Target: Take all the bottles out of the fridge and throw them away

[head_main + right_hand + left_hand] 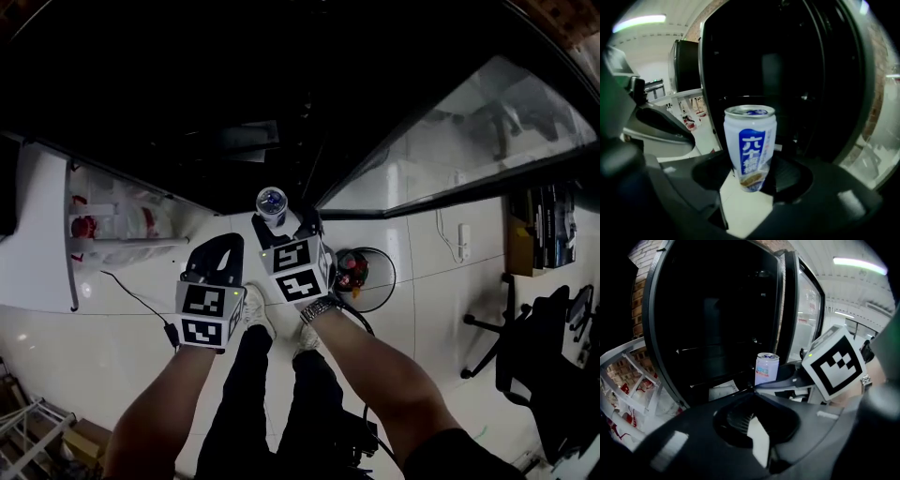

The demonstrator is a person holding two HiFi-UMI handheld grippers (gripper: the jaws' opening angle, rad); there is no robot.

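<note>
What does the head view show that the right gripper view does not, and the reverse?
Only the head view: a black office chair, the person's white shoes and a metal wristwatch. Only the right gripper view: the blue label with white characters on the white metal drink can. Both: that can, held in the right gripper, the left gripper and the dark open fridge.

White, blue-banded can [750,145]; black fridge [787,70]
</note>
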